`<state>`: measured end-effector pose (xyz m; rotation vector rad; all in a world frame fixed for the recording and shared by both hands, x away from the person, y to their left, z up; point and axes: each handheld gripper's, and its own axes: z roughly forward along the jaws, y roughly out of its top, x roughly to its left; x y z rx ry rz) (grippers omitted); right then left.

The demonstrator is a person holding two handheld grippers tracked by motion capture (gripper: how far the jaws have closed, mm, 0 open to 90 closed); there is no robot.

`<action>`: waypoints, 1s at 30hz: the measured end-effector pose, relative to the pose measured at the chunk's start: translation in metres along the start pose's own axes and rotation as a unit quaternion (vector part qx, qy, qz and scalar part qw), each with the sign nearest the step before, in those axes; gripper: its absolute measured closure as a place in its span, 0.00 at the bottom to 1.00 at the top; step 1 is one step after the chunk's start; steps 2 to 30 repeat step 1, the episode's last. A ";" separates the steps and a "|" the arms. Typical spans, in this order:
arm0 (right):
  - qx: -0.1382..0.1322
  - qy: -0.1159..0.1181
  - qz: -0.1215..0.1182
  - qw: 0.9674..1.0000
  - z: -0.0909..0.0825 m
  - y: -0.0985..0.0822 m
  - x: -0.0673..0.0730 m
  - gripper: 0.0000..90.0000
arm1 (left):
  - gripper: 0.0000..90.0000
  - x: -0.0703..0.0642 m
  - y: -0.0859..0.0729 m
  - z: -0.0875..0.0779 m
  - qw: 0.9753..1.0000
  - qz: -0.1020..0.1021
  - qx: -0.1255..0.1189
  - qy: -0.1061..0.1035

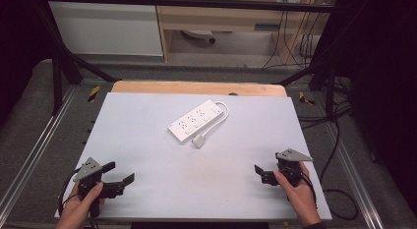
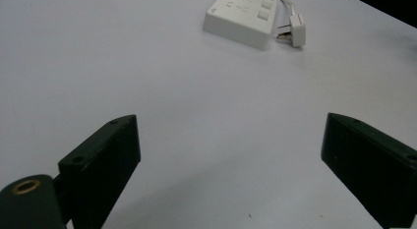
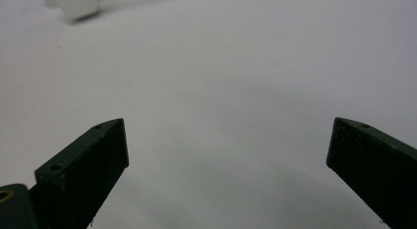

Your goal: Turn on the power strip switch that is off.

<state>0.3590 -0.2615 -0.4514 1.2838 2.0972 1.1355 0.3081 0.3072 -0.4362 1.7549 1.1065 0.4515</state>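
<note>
While both tongs gape empty | left tongs point(image 1: 119, 172), right tongs point(image 1: 259, 171) near corners | power strip point(image 1: 194, 121) mid-table, well apart

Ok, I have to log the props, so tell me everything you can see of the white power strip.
The white power strip looks like glossy plastic: a long flat bar with a row of sockets and square buttons on top. It lies flat and diagonal at the middle of the table. Its white cord loops from the far end back to the plug, which lies beside the near end. Nothing grips it.

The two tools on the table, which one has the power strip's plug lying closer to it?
The right tool: the white plug lies at the strip's near end, nearer it than the left tool.
</note>
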 end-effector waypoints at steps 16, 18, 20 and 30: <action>0.013 -0.012 0.004 1.000 0.003 -0.001 -0.002 0.03 | 0.09 0.000 0.000 0.000 1.000 -0.002 -0.003 0.000; 0.013 -0.012 0.004 1.000 0.003 -0.001 -0.002 0.03 | 0.09 0.000 0.000 0.000 1.000 -0.002 -0.003 0.000; 0.013 -0.012 0.004 1.000 0.003 -0.001 -0.002 0.03 | 0.09 0.000 0.000 0.000 1.000 -0.002 -0.003 0.000; 0.013 -0.012 0.004 1.000 0.003 -0.001 -0.002 0.03 | 0.09 0.000 0.000 0.000 1.000 -0.002 -0.003 0.000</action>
